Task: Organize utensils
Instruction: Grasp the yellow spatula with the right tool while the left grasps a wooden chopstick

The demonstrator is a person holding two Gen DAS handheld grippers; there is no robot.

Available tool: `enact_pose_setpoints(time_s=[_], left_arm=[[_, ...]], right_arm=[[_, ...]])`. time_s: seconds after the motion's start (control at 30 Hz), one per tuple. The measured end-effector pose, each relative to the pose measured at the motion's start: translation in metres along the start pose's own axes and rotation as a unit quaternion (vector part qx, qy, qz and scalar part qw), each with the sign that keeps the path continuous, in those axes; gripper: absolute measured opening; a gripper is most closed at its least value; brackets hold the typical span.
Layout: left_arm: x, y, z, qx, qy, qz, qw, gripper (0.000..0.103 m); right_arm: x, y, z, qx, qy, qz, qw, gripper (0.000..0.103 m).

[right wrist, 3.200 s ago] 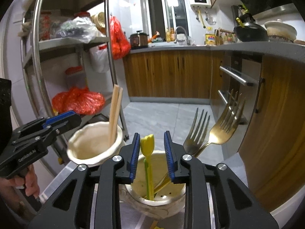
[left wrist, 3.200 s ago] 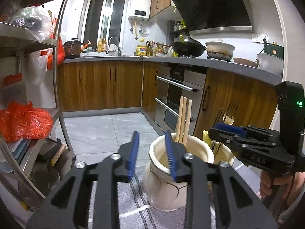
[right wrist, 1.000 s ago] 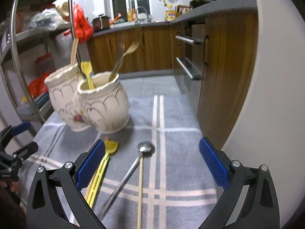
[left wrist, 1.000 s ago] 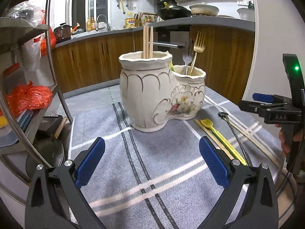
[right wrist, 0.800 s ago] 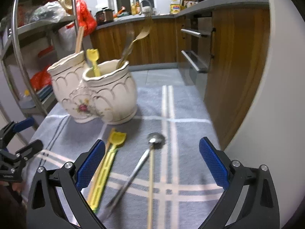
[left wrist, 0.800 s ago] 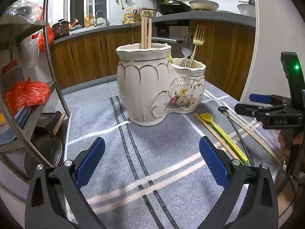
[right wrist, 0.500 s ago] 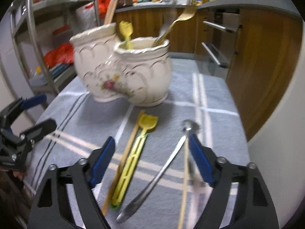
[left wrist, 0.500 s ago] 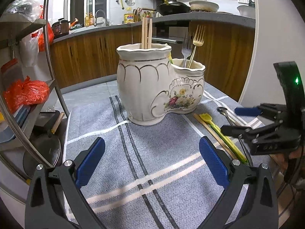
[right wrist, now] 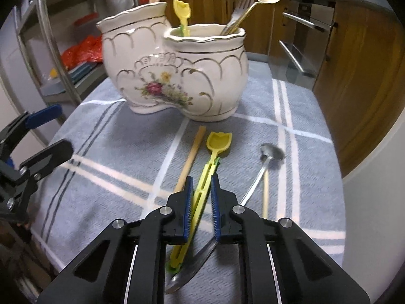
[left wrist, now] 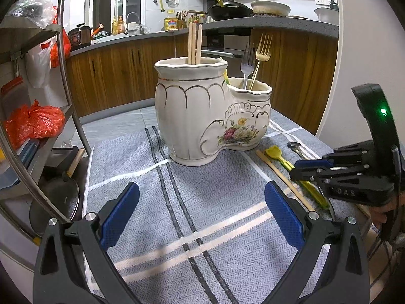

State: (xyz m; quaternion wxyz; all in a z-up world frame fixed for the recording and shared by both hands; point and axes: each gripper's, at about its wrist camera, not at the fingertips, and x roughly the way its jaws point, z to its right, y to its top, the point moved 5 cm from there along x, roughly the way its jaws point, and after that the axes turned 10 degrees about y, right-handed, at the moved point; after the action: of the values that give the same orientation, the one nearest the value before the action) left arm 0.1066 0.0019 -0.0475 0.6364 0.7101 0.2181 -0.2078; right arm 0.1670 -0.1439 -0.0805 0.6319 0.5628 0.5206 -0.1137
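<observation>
Yellow spoon [right wrist: 219,140]: flat on the grey striped cloth [right wrist: 106,152], in front of the ceramic holder [right wrist: 177,73], handle running back between the right gripper's blue pads.
Right gripper [right wrist: 201,192]: angled down over the cloth, jaws closing around the yellow handle; narrow gaps visible, pads not clearly pressing yet.
Left gripper [left wrist: 200,217]: jaws spread wide, nothing between them, low over the cloth, aimed at the holder.
Neighbours: wooden chopstick [right wrist: 191,157] just left of the spoon, nearly parallel; steel spoon [right wrist: 272,152] to the right, its handle tail passing under the right pad; second chopstick [right wrist: 265,192] beside the steel handle.
Holder contents: chopsticks [left wrist: 194,43] in the tall part; silver fork [left wrist: 248,58], gold fork [left wrist: 263,48] in the low part.
Change vs a second ago: right jaws were fully wide and higher; now down and narrowed on the spoon. Left gripper unchanged.
View difference: only the right wrist view shows another yellow spoon [right wrist: 181,10] standing in the low part; the left wrist view shows the right gripper from the side, over the loose utensils.
</observation>
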Motion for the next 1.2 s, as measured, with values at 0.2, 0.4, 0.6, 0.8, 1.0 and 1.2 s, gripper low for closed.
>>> enact_pose_setpoints(time_s=[0.2, 0.4, 0.6, 0.8, 1.0, 1.2], left_arm=[[0.001, 0.001, 0.005, 0.012, 0.003, -0.005, 0.9999, 0.097], [0.004, 0.005, 0.021, 0.032, 0.009, -0.014, 0.9994, 0.097], [0.01, 0.005, 0.046, 0.018, -0.024, -0.054, 0.9981, 0.097], [0.014, -0.003, 0.081, 0.02, -0.048, -0.086, 0.995, 0.097], [0.015, -0.01, 0.114, 0.068, -0.04, -0.098, 0.992, 0.082], [0.025, -0.013, 0.127, 0.082, -0.032, -0.116, 0.9894, 0.052]], right_arm=[[0.008, 0.008, 0.005, 0.011, 0.0, -0.002, 1.0, 0.027], [0.001, 0.01, 0.012, 0.029, 0.017, 0.021, 0.999, 0.011], [-0.04, 0.016, 0.022, 0.042, 0.039, 0.101, 0.993, 0.011], [-0.074, 0.01, 0.033, 0.045, 0.05, 0.157, 0.985, 0.011], [-0.082, 0.005, 0.039, 0.045, 0.056, 0.169, 0.983, 0.011], [-0.086, 0.002, 0.035, 0.043, 0.061, 0.176, 0.982, 0.011]])
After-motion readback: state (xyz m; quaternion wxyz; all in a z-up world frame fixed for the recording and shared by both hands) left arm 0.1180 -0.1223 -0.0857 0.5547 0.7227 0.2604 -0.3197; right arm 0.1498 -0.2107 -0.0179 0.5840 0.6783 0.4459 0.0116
